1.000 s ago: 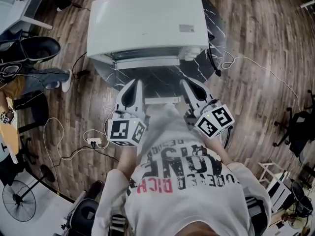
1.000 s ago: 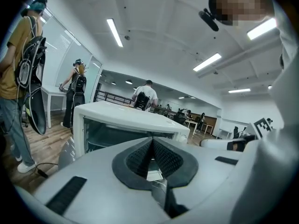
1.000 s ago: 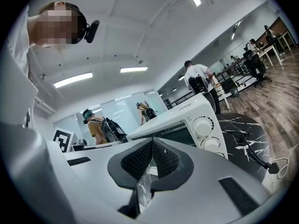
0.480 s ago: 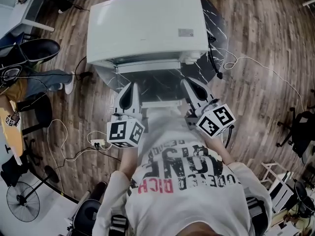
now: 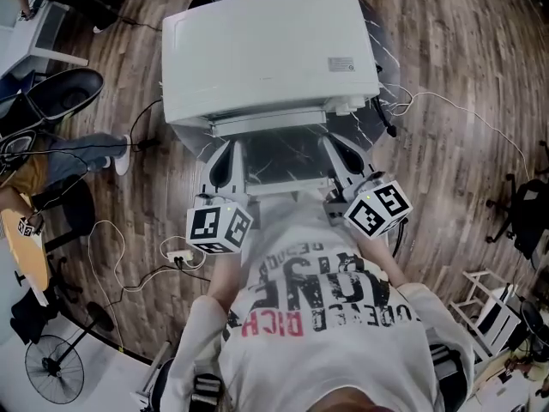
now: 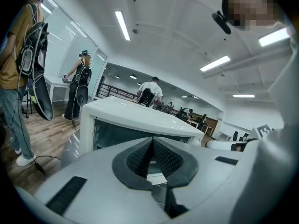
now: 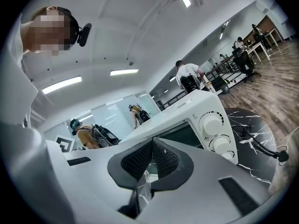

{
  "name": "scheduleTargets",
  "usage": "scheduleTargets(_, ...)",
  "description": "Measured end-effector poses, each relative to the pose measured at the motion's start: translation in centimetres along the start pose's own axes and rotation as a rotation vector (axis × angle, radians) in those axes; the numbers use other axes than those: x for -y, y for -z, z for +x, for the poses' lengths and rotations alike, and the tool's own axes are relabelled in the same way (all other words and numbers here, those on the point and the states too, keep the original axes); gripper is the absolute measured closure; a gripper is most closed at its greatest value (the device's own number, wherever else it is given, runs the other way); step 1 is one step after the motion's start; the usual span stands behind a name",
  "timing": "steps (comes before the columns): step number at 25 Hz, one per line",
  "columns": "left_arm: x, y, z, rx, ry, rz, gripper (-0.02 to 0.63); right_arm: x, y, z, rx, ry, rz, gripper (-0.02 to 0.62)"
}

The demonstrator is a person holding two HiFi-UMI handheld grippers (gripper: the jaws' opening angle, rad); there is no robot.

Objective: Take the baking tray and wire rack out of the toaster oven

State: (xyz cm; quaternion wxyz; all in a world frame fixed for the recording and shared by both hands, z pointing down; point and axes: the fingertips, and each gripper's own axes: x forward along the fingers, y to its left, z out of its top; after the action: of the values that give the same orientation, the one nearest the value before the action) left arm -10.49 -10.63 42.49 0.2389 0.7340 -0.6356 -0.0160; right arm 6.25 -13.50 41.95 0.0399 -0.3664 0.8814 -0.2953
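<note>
White toaster oven (image 5: pixel 270 50) faces closed left gripper (image 5: pixel 228 148) and right gripper (image 5: pixel 331 147).

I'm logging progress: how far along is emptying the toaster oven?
Done: the oven door appears folded down in front of the toaster oven. In hand: nothing; the left gripper and right gripper flank the door, jaws shut and empty. Left: no baking tray or wire rack shows outside, so both seemingly remain to be pulled out.

You are facing a toaster oven (image 5: pixel 266 54) with a smooth, faintly glossy white shell, on a polished black table (image 7: pixel 254 125) veined like marble, above a wood-plank floor (image 5: pixel 446 50).
</note>
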Motion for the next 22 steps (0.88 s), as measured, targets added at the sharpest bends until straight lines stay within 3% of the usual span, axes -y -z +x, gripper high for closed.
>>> scheduleTargets(10,-3.5,-0.4,-0.1,-0.048,0.066,-0.044,0.604,-2.4,1.4,1.8,0.021,0.060,0.030,0.592)
scheduleTargets(22,-4.9,1.1,0.0,-0.100,0.149,-0.066,0.604,-3.2,2.9,1.0,0.074,0.149,0.056,0.592)
